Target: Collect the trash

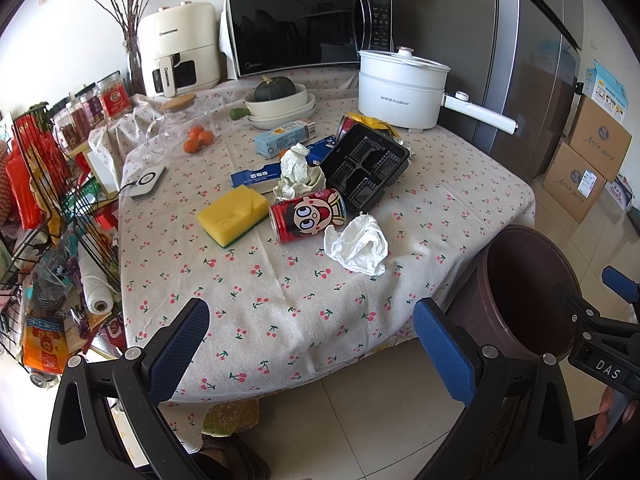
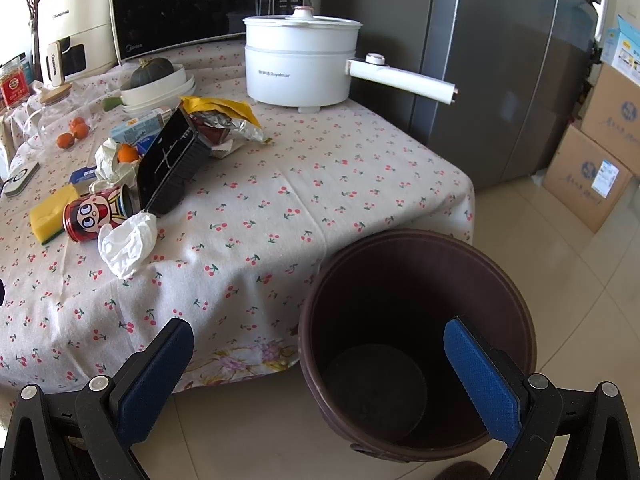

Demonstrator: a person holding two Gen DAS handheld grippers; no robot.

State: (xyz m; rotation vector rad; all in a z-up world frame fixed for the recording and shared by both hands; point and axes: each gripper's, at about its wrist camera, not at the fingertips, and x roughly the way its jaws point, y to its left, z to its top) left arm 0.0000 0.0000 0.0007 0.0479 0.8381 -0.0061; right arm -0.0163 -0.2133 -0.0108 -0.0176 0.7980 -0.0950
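On the cherry-print tablecloth [image 1: 280, 300] lie a crumpled white tissue [image 1: 358, 246], a red cartoon can [image 1: 307, 214] on its side, a black plastic tray [image 1: 364, 168], a second crumpled tissue [image 1: 296, 172] and a yellow sponge [image 1: 232, 214]. A foil and yellow wrapper [image 2: 224, 116] sits behind the tray [image 2: 172, 164]. The brown bin [image 2: 312, 320] stands on the floor at the table's near right corner, with nothing inside. My left gripper [image 1: 312, 346] is open over the table's near edge, short of the tissue. My right gripper [image 2: 318, 378] is open, one finger over the bin.
A white electric pot [image 1: 400, 88], a microwave [image 1: 304, 28], an air fryer [image 1: 180, 52] and stacked bowls with a squash [image 1: 280, 100] fill the back of the table. A crowded wire rack [image 1: 48, 220] stands left. Cardboard boxes [image 2: 592, 168] and a fridge [image 2: 500, 60] stand right.
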